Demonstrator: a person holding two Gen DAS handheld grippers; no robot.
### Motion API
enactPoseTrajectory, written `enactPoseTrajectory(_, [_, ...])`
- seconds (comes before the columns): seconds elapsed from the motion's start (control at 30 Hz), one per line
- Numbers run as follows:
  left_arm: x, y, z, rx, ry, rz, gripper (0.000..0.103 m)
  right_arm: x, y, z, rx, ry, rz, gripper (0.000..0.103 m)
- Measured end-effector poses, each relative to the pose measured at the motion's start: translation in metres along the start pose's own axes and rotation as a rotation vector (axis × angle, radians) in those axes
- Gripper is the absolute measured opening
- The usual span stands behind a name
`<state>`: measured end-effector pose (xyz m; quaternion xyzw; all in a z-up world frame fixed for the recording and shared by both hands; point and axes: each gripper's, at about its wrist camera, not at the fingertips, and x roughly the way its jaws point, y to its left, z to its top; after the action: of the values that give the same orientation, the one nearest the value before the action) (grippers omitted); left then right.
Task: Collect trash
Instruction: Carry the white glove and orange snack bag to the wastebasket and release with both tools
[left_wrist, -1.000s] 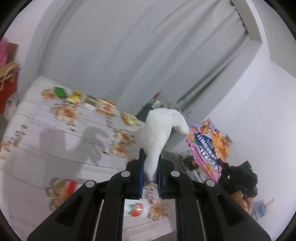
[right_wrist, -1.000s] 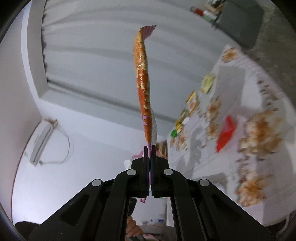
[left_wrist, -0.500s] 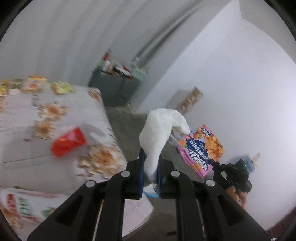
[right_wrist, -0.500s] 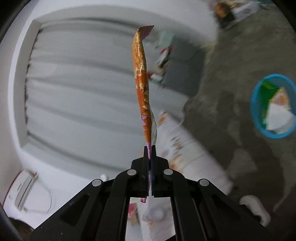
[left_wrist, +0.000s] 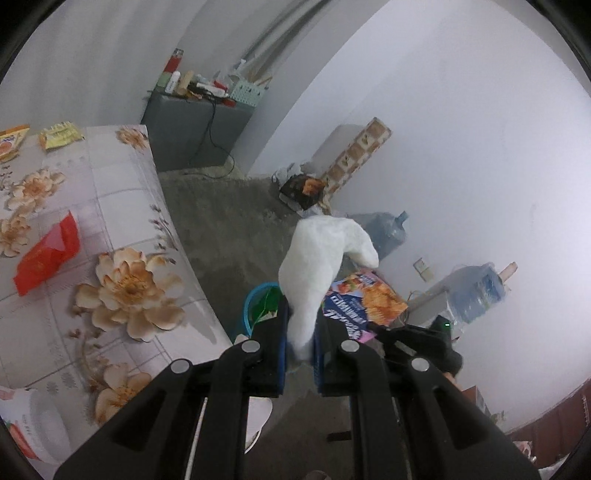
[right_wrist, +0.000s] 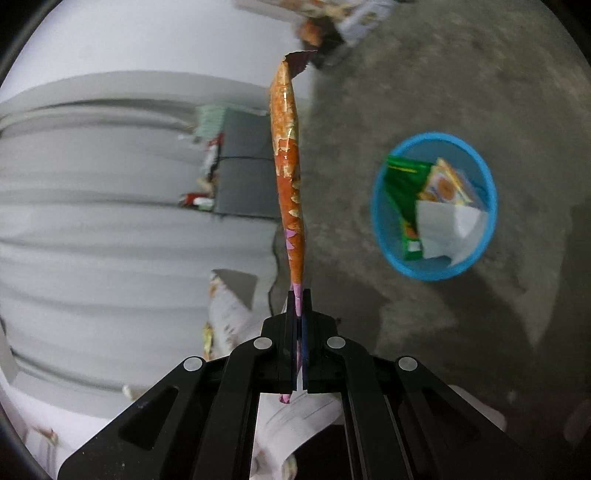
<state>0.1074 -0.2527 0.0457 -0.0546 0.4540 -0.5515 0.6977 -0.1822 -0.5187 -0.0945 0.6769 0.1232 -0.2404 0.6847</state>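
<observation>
My left gripper (left_wrist: 300, 332) is shut on a crumpled white tissue (left_wrist: 318, 258) that sticks up between its pads. Just behind it on the floor stands the blue trash bin (left_wrist: 255, 299), half hidden by the fingers. My right gripper (right_wrist: 298, 306) is shut on the edge of an orange and pink snack bag (right_wrist: 287, 173), seen edge-on. In the right wrist view the blue bin (right_wrist: 380, 221) sits on the grey floor to the right, holding a green wrapper, an orange packet and white paper. The same snack bag (left_wrist: 365, 302) and the right gripper show in the left wrist view.
A flower-print table (left_wrist: 122, 206) stands at left with a red wrapper (left_wrist: 48, 254) and yellow packets (left_wrist: 61, 134) on it. A grey cabinet (left_wrist: 195, 125) with bottles is at the back. Water jugs (left_wrist: 476, 291) and clutter line the white wall.
Both grippers swung away from the table toward the floor. The blue bin came into view and now lies close by. Tissue and snack bag stay gripped.
</observation>
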Motion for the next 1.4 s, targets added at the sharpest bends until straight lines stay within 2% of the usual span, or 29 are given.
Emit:
enactPoseTrajectory(0.3, [0.033,-0.022,-0.004,0.039,0.070,0.030,0.010,0.046,-0.080,0.011,0.119,0.050,-0.161,0.001])
enactPoseTrajectory(0.53, [0.065,-0.039,-0.003,0.079,0.126,0.057,0.011,0.073,-0.092,0.030,0.124,0.076,-0.187,0.001])
enactPoseTrajectory(0.67, [0.080,-0.047,-0.004,0.091,0.149,0.068,0.010,0.094,-0.092,0.047,0.096,0.069,-0.190,0.005])
enactPoseTrajectory(0.7, [0.083,-0.050,-0.006,0.094,0.156,0.070,0.010,0.102,-0.096,0.052,0.087,0.074,-0.213,0.008])
enactPoseTrajectory(0.77, [0.091,-0.054,-0.007,0.099,0.169,0.075,0.011,0.119,-0.112,0.059,0.099,0.092,-0.260,0.030])
enactPoseTrajectory(0.87, [0.107,-0.062,-0.009,0.120,0.200,0.082,0.011,0.133,-0.141,0.064,0.135,0.124,-0.350,0.034])
enactPoseTrajectory(1.03, [0.140,-0.074,-0.013,0.138,0.273,0.078,0.011,0.104,-0.155,0.060,0.123,0.073,-0.343,0.047])
enactPoseTrajectory(1.23, [0.204,-0.091,-0.018,0.141,0.373,0.069,0.011,0.052,-0.161,0.062,0.141,-0.029,-0.299,0.049])
enactPoseTrajectory(1.4, [0.283,-0.108,-0.025,0.174,0.461,0.125,0.014,0.017,-0.163,0.063,0.186,-0.086,-0.263,0.049])
